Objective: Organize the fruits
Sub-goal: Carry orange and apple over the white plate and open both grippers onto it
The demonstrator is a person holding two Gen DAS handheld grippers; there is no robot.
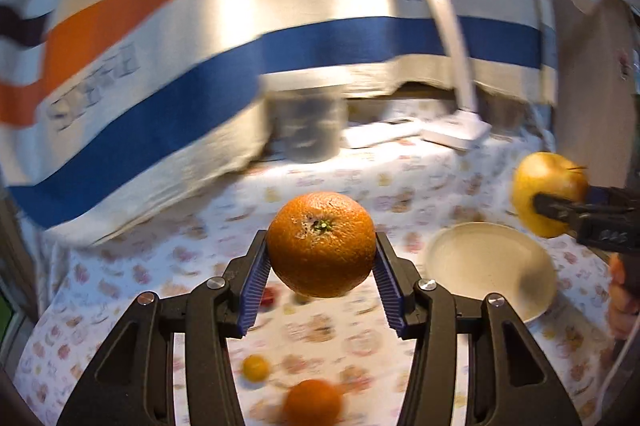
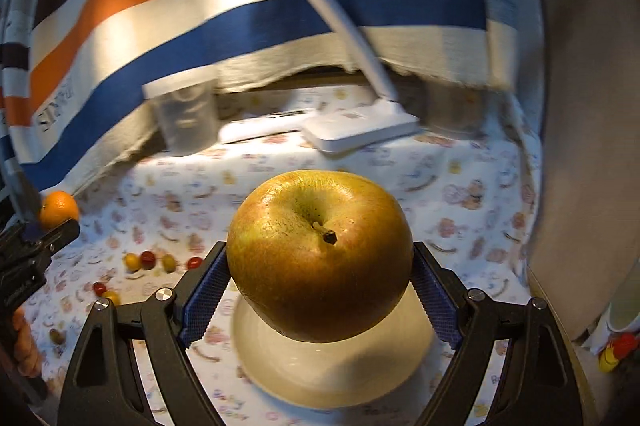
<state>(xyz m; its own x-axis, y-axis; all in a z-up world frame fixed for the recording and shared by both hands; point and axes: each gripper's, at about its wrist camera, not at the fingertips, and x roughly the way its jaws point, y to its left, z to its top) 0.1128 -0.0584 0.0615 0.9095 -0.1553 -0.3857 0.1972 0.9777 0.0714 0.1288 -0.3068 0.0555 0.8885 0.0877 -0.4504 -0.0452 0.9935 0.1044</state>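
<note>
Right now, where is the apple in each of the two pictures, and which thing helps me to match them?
Left wrist view: the apple is at the far right edge, held in the right hand-held gripper, above the plate.
Right wrist view: the apple fills the centre, between the blue pads, over the plate.
Shared landmark: the white desk lamp at the back.

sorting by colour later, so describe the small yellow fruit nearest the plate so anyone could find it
Start at the cream plate on the patterned tablecloth, then look to its upper left for a short row of four tiny round fruits. The one you want is the yellow fruit, third along, sitting between two red ones.
</note>
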